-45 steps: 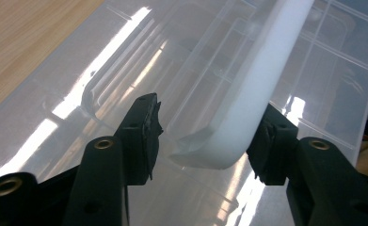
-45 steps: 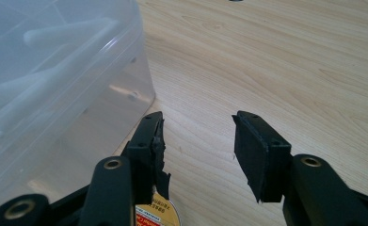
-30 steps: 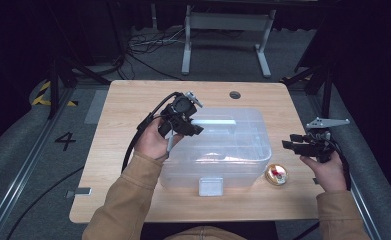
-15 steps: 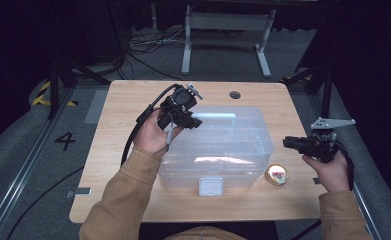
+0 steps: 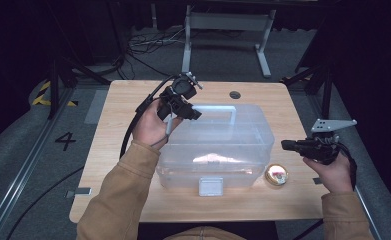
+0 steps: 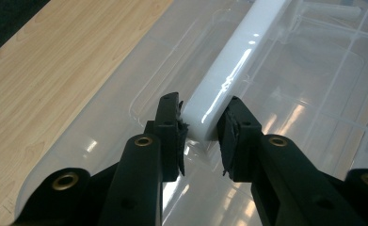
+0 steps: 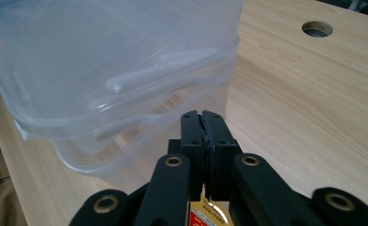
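Box mid-table; tin just right of box, near front edge.

I work in what looks like a lab or recording studio. My pale wooden surface stands on grey carpet between metal floor rails, with a number four marked beside its left edge. Past the far edge lie black cables, a grey metal stand, yellow-black hazard tape and dark surroundings.
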Demonstrator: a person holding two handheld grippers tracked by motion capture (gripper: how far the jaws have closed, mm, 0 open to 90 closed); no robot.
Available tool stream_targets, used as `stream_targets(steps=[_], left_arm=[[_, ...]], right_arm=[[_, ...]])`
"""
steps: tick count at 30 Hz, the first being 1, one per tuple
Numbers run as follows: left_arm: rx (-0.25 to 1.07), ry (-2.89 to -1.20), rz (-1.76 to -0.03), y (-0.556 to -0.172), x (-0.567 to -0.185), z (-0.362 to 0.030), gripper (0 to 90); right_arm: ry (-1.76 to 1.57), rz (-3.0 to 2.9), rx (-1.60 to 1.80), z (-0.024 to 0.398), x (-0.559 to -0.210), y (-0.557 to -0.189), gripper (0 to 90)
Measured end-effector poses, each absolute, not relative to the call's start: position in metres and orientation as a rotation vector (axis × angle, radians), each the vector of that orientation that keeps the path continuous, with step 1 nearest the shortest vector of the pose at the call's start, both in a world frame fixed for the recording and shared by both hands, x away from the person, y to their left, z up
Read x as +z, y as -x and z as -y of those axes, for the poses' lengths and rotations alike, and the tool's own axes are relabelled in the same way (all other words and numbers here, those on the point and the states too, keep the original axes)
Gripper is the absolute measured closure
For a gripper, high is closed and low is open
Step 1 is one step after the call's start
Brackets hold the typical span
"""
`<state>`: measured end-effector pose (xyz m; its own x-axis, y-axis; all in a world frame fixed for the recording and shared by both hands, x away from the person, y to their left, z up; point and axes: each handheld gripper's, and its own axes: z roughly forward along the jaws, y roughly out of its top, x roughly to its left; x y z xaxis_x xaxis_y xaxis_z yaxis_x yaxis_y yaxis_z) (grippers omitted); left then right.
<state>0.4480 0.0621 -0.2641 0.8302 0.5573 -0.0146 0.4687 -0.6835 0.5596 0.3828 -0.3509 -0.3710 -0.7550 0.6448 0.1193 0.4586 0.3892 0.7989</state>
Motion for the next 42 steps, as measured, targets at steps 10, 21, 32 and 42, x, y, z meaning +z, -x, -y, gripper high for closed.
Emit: stream_targets(steps=[10, 21, 32, 42], left_arm=[[0.2, -2.447, -0.781, -0.459, -0.257, -0.061, 70.7], [0.167, -2.43, -0.797, -0.471, -0.253, -0.064, 70.3], [0.155, -2.423, -0.81, -0.476, -0.251, -0.064, 70.1], [0.146, -2.423, -0.808, -0.476, -0.252, -0.064, 70.1]], right_arm=[[-0.938, -2.468, 1.316, 0.348, -0.371, -0.377, 88.8], [-0.841, -2.562, 1.37, 0.337, -0.367, -0.369, 89.4], [-0.758, -2.604, 1.375, 0.321, -0.367, -0.366, 89.5], [-0.727, -2.588, 1.397, 0.312, -0.367, -0.364, 89.7]])
